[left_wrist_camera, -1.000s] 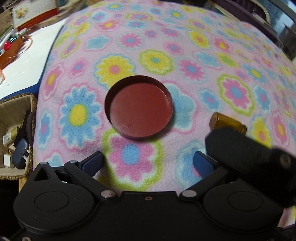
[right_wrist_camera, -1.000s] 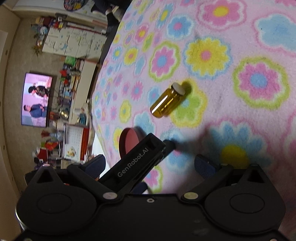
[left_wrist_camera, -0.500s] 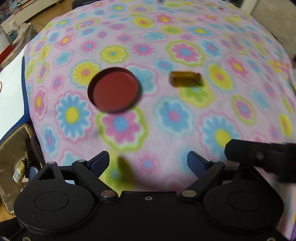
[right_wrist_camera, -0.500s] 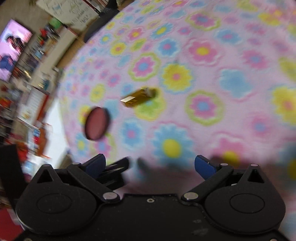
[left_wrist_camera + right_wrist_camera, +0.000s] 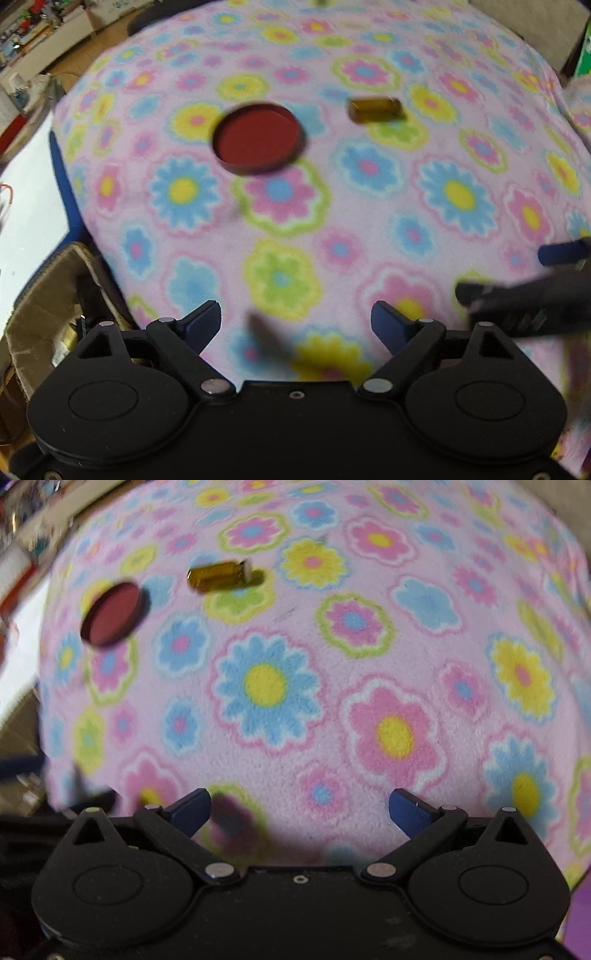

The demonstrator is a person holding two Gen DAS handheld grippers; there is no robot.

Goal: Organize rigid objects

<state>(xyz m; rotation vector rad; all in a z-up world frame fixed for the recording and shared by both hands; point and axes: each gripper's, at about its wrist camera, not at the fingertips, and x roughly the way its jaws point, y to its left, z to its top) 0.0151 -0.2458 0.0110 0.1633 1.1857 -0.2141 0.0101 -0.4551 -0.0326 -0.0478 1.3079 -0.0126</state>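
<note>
At far left, beside the pink fleece blanket printed with coloured flowers [image 5: 369, 229], an open brown cardboard box [image 5: 40, 314] is sitting with small items inside that are too blurred to name. Further right on the blanket, the shallow round dark-red metal lid [image 5: 258, 138] is lying open side up, and to its right, apart from it, the small amber glass bottle [image 5: 375, 109] is lying on its side; the right wrist view is showing a pale cap [image 5: 247, 568] on the bottle's right end. The left gripper [image 5: 295, 321] is hovering over the near part of the blanket, well short of both things; its blue fingers [image 5: 203, 319] have just been closing a little yet are standing well apart with only fabric between them. At right, the right gripper [image 5: 299, 808] is hanging over the blanket with its fingers [image 5: 410, 808] spread wide and gripping nothing. A dark blurred bar at the left view's right edge is probably that right gripper.
</note>
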